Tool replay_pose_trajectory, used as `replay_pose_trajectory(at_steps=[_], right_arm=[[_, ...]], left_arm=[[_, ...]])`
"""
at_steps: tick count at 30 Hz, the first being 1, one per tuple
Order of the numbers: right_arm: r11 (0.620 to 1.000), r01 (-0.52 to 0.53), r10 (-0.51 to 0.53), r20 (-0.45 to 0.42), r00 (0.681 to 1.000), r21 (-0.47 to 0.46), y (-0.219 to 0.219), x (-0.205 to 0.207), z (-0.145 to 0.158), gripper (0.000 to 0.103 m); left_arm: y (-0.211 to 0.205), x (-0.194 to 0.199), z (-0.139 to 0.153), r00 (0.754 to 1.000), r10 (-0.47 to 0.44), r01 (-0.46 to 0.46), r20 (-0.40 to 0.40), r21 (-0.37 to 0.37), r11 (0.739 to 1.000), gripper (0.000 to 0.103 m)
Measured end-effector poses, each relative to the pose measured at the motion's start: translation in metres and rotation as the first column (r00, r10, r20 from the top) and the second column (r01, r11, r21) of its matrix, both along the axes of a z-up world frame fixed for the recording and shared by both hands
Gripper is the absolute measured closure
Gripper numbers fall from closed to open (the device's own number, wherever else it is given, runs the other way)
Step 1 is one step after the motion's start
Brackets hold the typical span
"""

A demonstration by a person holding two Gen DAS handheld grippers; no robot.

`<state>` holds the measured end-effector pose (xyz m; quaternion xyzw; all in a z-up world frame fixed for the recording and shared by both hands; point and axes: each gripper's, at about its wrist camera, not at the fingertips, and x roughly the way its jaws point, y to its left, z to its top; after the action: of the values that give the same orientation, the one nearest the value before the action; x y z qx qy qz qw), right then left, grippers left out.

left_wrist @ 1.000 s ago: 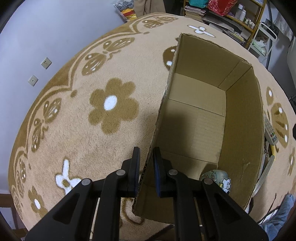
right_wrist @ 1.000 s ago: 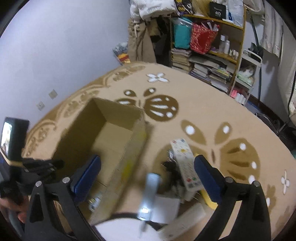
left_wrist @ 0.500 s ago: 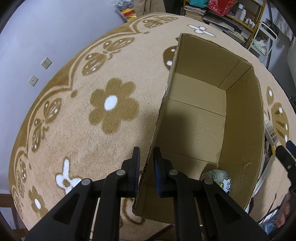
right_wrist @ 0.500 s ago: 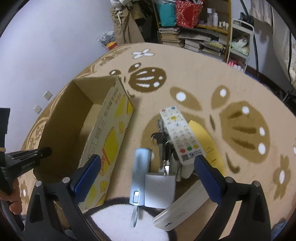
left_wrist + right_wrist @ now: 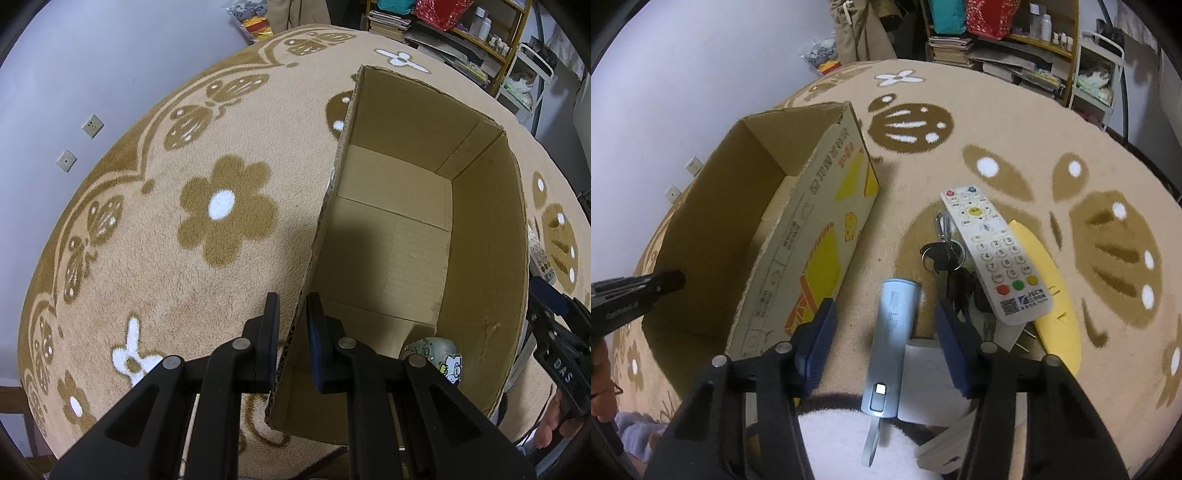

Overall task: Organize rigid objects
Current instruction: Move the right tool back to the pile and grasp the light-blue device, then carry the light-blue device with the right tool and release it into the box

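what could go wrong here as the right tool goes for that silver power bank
The power bank lies against a white block, so the open right tool may catch both. Keys and remote crowd its right finger. The left tool pinches only the cardboard box wall, which could flex or slip.

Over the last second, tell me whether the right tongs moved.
Yes. The right tongs came down and closed in over the silver cylinder, beside the cardboard box.

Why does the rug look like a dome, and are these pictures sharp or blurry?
Left wrist view: fisheye lens bends the flat rug into a dome; sharp; the box wall shades its own floor. Right wrist view: same bulging, dark corners; the remote is crisp enough to read digits, and the silver cylinder shows soft glare.
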<state>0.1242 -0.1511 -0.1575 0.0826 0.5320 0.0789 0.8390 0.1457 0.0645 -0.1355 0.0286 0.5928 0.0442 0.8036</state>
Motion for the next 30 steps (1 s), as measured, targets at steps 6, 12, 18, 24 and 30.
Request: replay_pose_trajectory(at_steps=[6,12,18,24,30], right_arm=[[1.0,0.015,-0.014,-0.038,0.999,0.008,0.0,0.009,-0.019,0.047],[1.0,0.002,-0.003,-0.092,0.996,-0.015,0.008,0.012,-0.036,0.062],[0.996,0.035,-0.043,-0.101,0.994,-0.078,0.023,0.015,-0.042,0.062],[0.993,0.06,-0.069,-0.075,0.995,-0.105,0.023,0.01,-0.042,0.073],[0.993,0.112,-0.112,-0.013,0.994,-0.037,0.011,0.011,-0.025,0.074]], left_arm=[[0.001,0.0,0.0,1.0,0.001,-0.001,-0.001,-0.003,1.0,0.089],[0.001,0.0,-0.003,1.0,-0.003,0.003,-0.018,0.003,1.0,0.09],[0.003,0.0,-0.003,1.0,0.001,-0.001,-0.018,-0.009,1.0,0.091],[0.004,0.0,-0.003,1.0,0.002,-0.002,-0.018,-0.011,1.0,0.091],[0.003,0.001,-0.003,1.0,-0.001,0.001,-0.018,-0.005,1.0,0.091]])
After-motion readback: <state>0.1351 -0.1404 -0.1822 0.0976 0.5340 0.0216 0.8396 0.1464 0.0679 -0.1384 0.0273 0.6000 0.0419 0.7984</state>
